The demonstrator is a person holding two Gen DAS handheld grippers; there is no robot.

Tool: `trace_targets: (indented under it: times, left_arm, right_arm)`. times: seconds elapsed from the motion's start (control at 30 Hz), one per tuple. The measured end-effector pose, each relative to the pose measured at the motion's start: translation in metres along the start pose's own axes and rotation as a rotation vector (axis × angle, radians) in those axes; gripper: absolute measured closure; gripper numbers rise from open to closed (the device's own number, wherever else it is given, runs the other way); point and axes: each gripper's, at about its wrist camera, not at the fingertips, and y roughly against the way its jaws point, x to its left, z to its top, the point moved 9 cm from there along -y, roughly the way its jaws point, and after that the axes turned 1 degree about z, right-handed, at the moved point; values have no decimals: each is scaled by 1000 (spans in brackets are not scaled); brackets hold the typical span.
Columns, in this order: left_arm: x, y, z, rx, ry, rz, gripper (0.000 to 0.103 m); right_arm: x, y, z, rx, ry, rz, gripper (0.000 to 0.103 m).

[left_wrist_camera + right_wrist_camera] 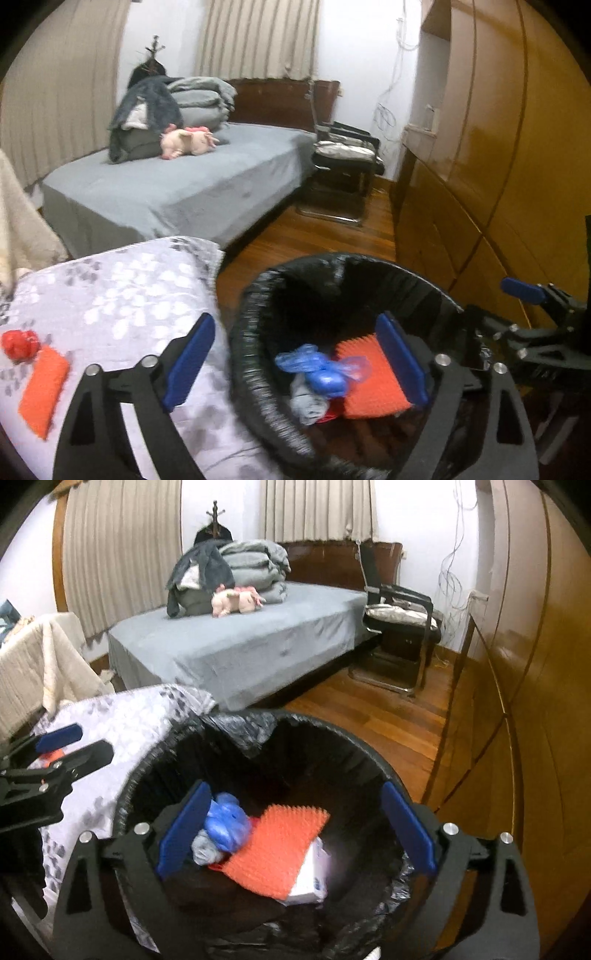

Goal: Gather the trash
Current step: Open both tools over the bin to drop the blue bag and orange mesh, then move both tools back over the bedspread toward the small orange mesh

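A round bin with a black liner stands on the floor beside a patterned grey cloth surface. Inside lie an orange spiky mat, a blue plastic bag, grey cloth and a white box. My right gripper is open and empty above the bin's mouth. My left gripper is open and empty, straddling the bin's left rim. On the cloth lie an orange spiky mat and a red crumpled item.
A grey bed with folded bedding and a pink plush toy stands behind. A black chair stands at the bed's far side. Wooden cabinets line the right. A cream blanket hangs at left.
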Motion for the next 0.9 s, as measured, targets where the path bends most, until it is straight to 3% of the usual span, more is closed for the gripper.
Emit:
trace_targets:
  times: [0.23,0.63,0.9]
  left_arm:
    - [68,36,-6,-22,84,111,9]
    - [204,96,-40,-47,196,364,9]
    - [261,106,-69,-9,239,450,9]
  right_arm:
    - [47,7,20,-59,31,71,9]
    - [159,-6,37,-72,136,228,9]
    - [232,-25,44,-67,184,331,9]
